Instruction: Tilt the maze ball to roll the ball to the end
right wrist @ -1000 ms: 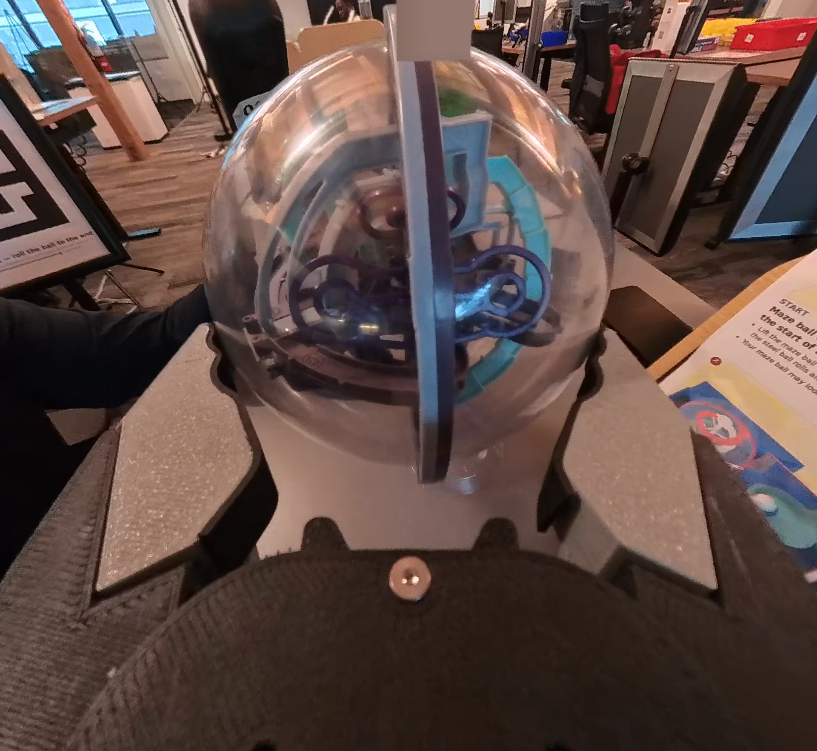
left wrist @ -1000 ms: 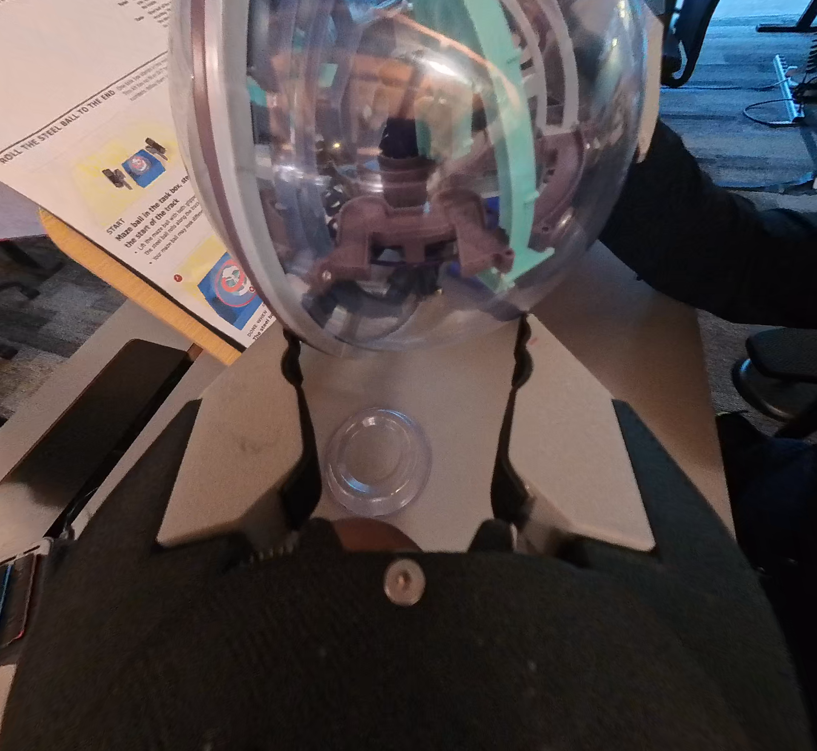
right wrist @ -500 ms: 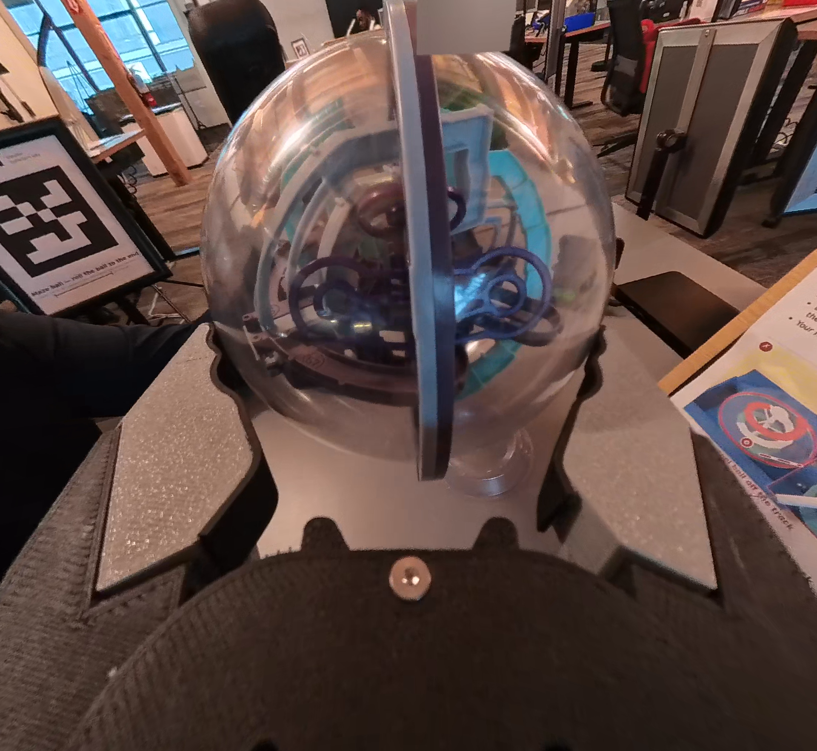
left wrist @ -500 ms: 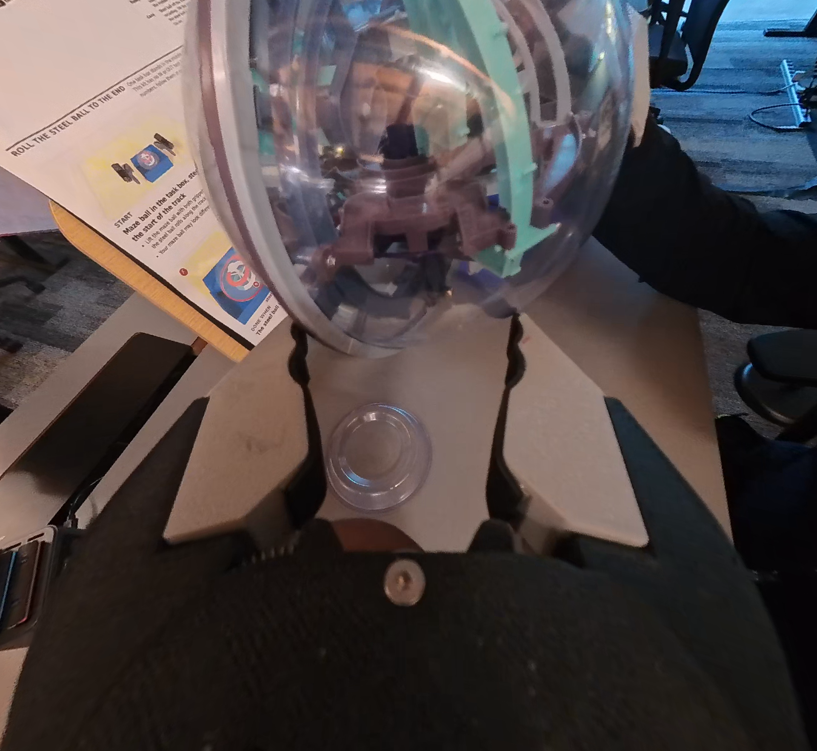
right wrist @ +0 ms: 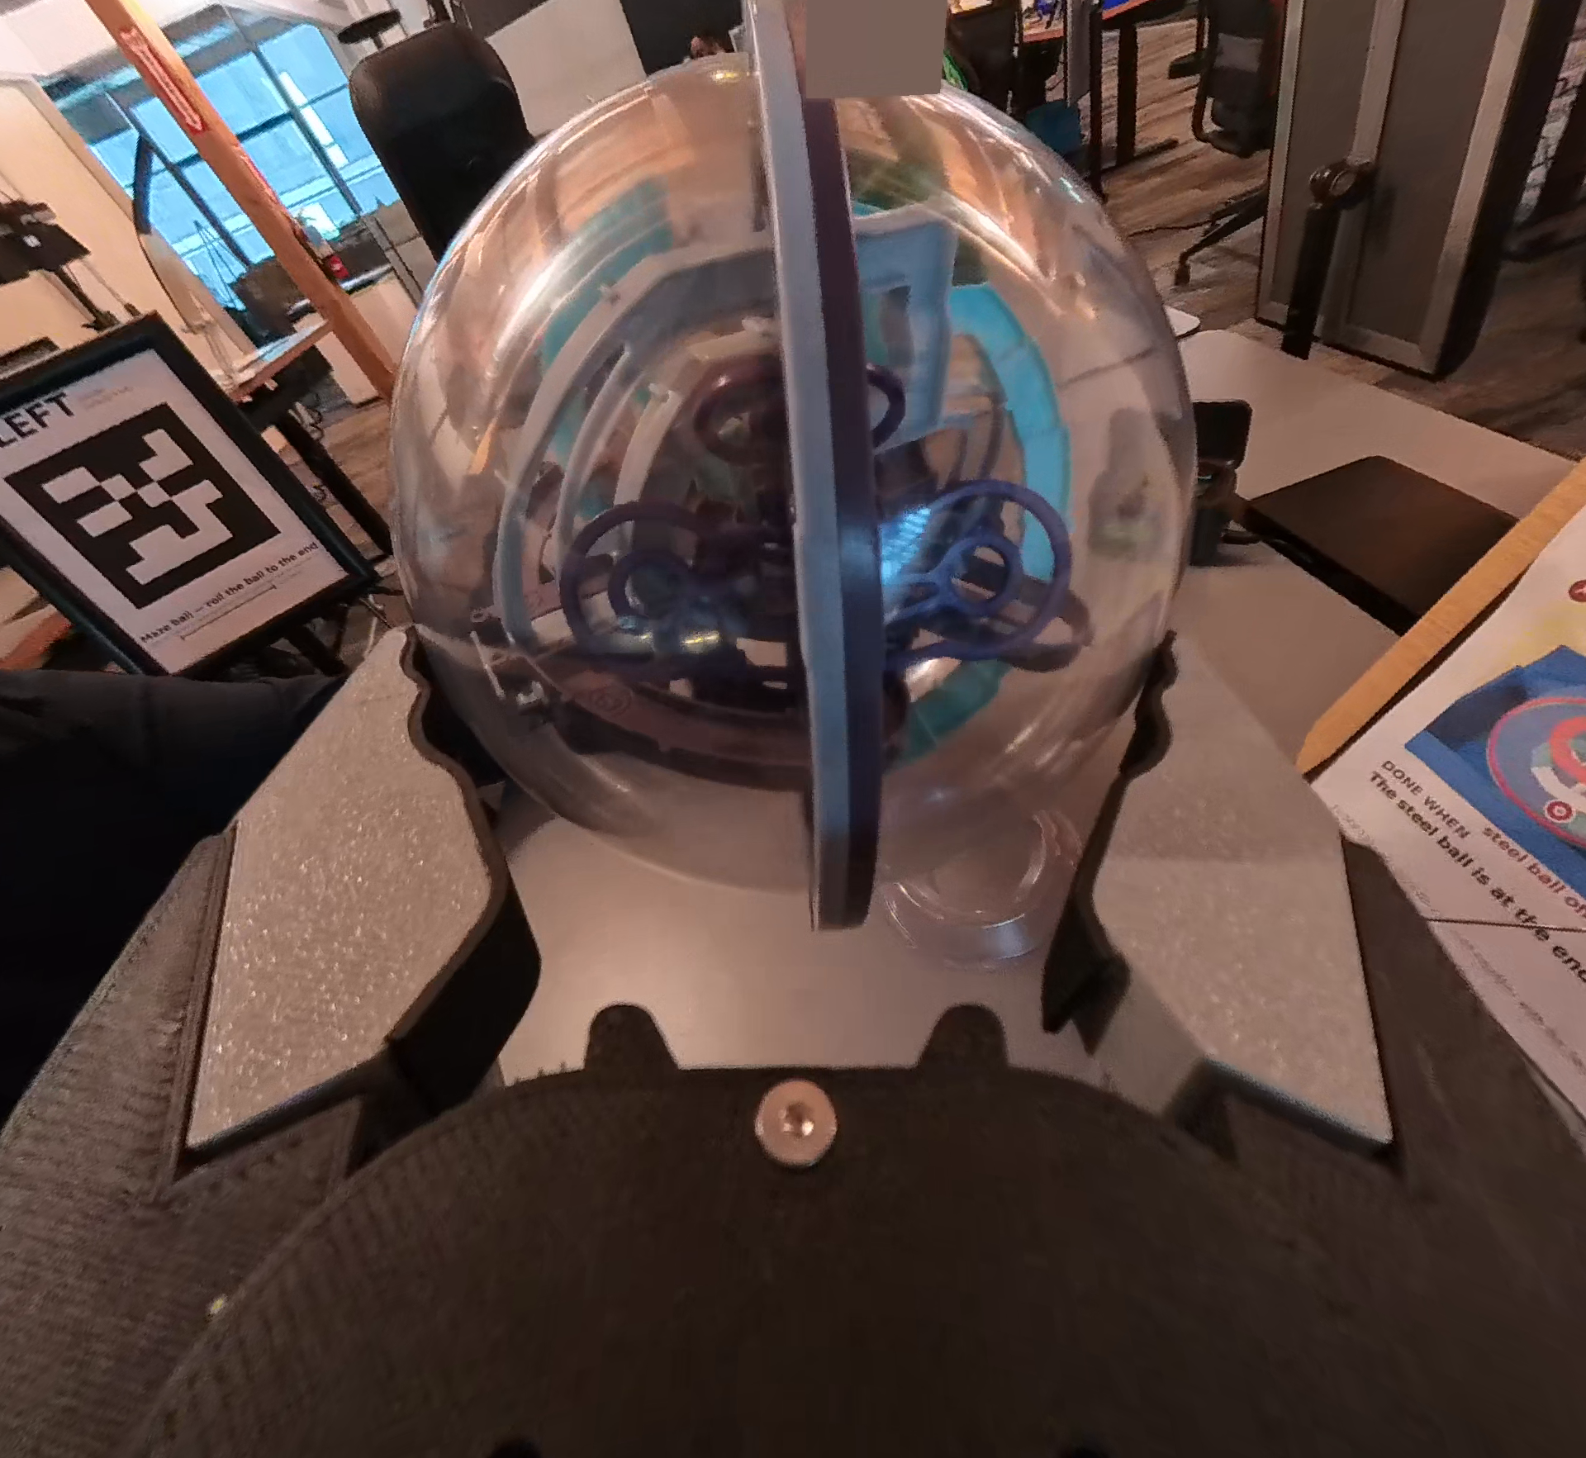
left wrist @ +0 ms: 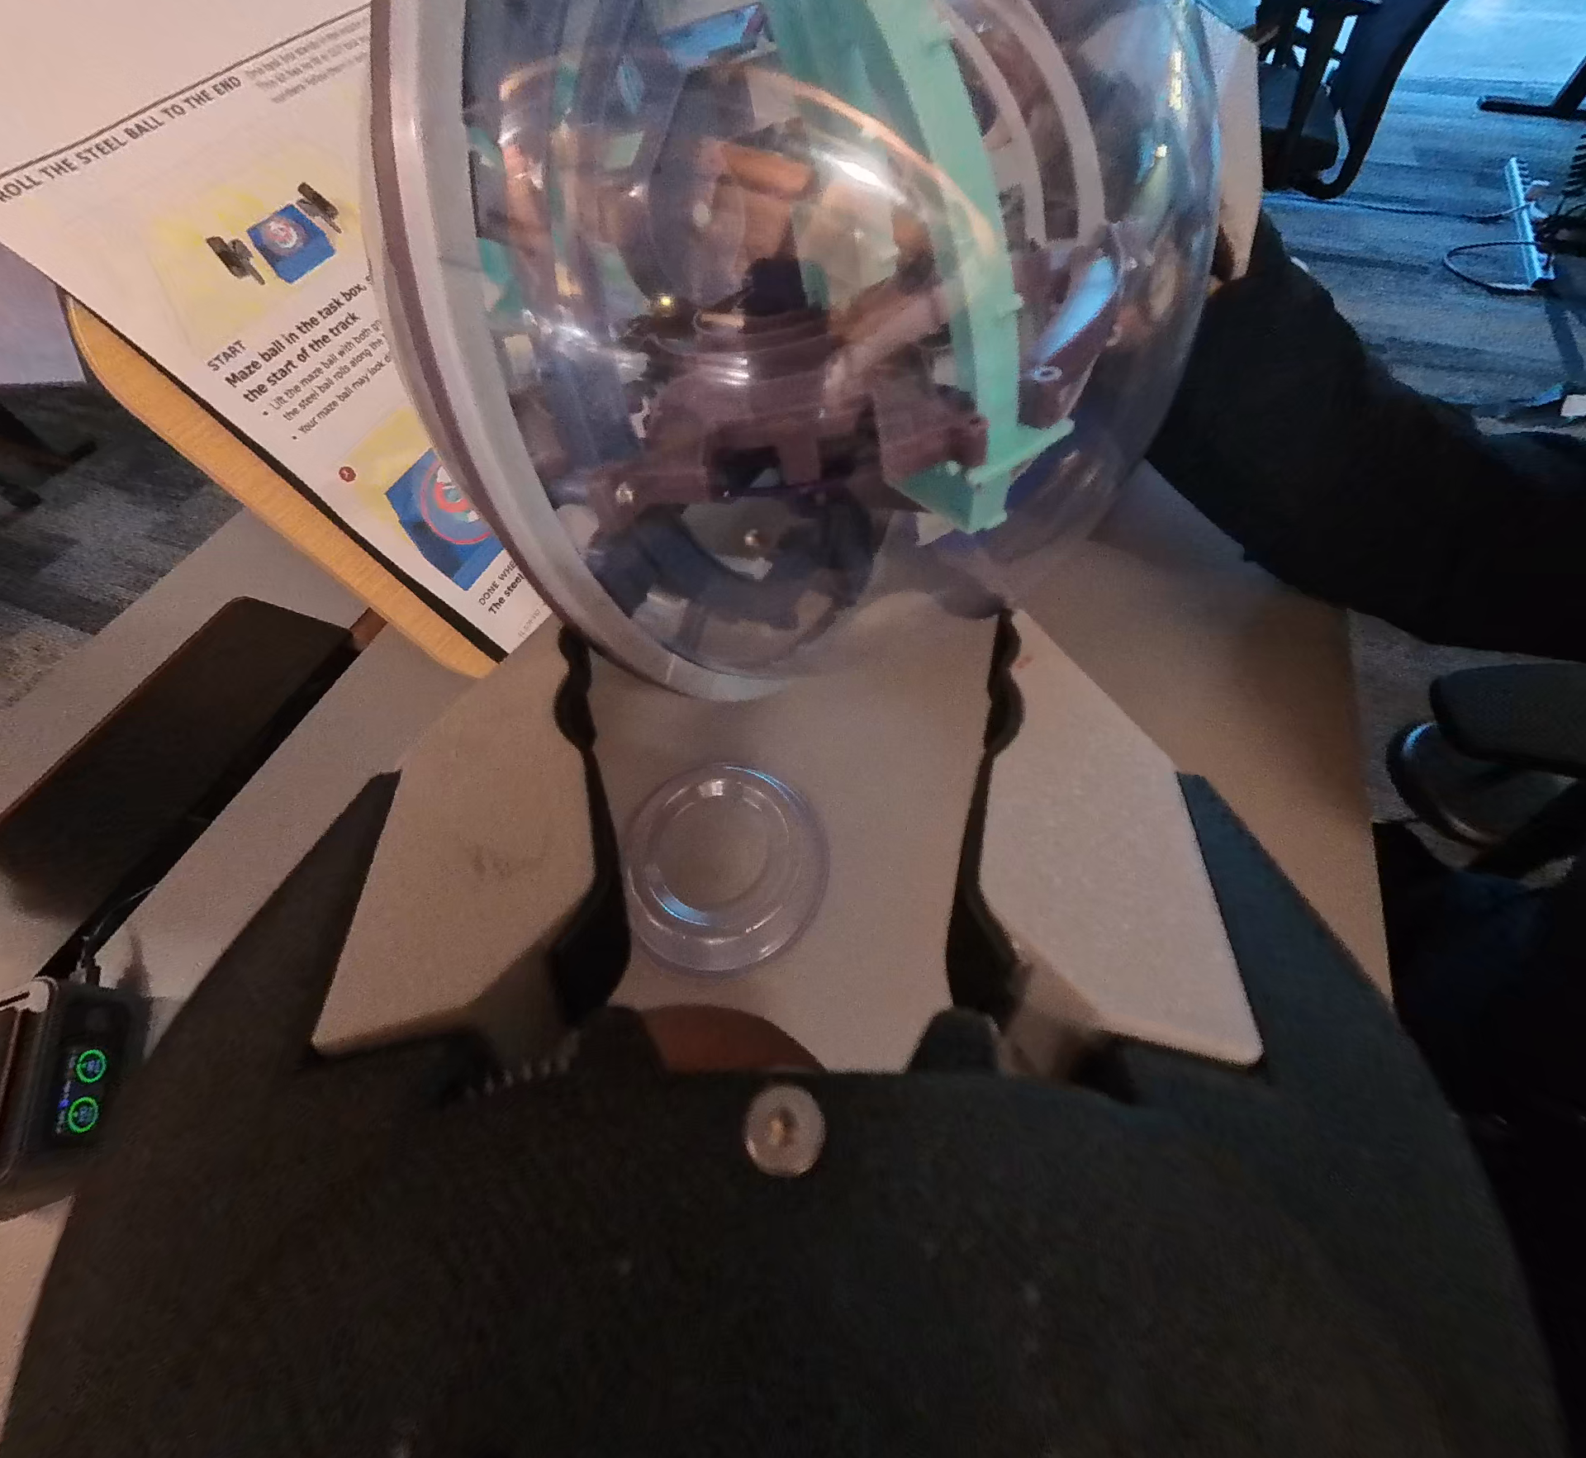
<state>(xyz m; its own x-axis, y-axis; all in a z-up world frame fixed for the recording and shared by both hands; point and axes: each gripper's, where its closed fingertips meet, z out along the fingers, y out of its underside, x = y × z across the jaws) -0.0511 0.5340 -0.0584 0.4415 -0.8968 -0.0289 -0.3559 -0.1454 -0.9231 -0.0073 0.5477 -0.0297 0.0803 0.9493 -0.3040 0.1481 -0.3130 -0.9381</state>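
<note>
The maze ball (left wrist: 798,284) is a clear sphere with teal, purple and blue tracks inside and a grey seam ring. It hangs above the grey table, held from two sides. My left gripper (left wrist: 785,644) is shut on its lower part, both fingertips against the shell. In the right wrist view the maze ball (right wrist: 789,516) fills the middle, and my right gripper (right wrist: 789,670) is shut on it with a finger on each flank. The clear ring stand (left wrist: 725,867) lies empty on the table below the ball; it also shows in the right wrist view (right wrist: 987,902). I cannot make out the steel ball.
A printed instruction sheet (left wrist: 214,129) on a wooden board lies beside the ball, also visible in the right wrist view (right wrist: 1502,773). A framed marker sign (right wrist: 163,507) stands behind. A black pad (left wrist: 146,730), a small device with green lights (left wrist: 69,1073) and a dark sleeve (left wrist: 1373,473) are nearby.
The ball has tilted: its seam ring leans further in the left wrist view. In the right wrist view the background has slid right, showing the framed sign and more of the ring stand.
</note>
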